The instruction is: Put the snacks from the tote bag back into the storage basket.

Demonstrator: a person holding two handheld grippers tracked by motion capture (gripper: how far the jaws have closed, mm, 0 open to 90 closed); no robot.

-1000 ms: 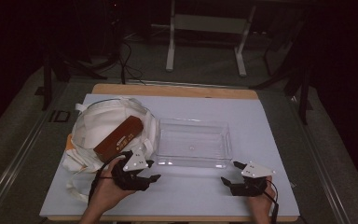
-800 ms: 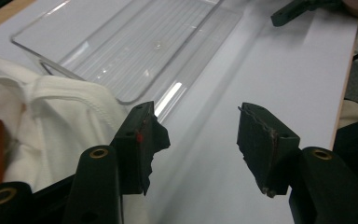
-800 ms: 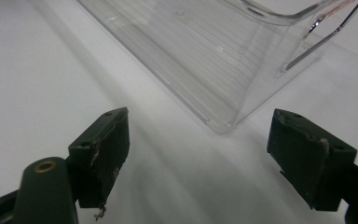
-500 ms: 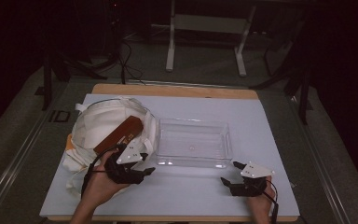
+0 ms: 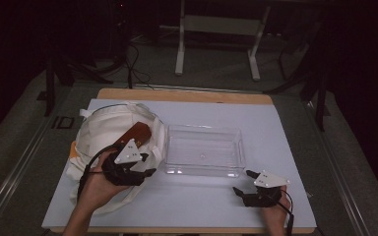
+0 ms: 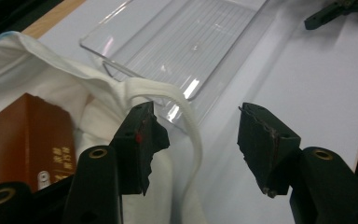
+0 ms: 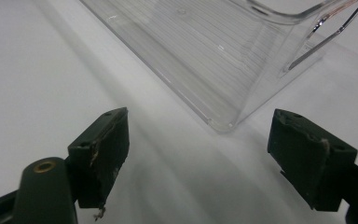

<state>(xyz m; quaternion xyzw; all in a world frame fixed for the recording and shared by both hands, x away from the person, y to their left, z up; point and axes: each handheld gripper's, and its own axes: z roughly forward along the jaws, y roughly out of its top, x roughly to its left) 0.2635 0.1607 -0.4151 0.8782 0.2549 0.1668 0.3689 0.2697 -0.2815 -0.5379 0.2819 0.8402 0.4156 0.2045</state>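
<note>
High view: your left claw (image 5: 145, 166) hangs released over the white bag (image 5: 103, 132), brown box (image 5: 134, 135) inside it. Right claw (image 5: 243, 184) released, resting on counter (image 5: 285, 128). Next: grasp box, move to clear tray (image 5: 204, 150).

The left gripper (image 5: 150, 164) sits at the left of the high view, carried by the person's left hand (image 5: 98, 184), whose forearm comes up from the bottom edge at a slant toward the right. Its grey three-cornered plate faces upward, and a black cable loops from its body down past the wrist. In the left gripper view its two black fingers (image 6: 142, 140) stand apart with nothing pressed between them. The right gripper (image 5: 243, 184) lies low at the lower right, held by the right hand (image 5: 275, 216), pointing left. In the right gripper view its fingers (image 7: 100, 154) stand wide apart, gripping nothing.
</note>
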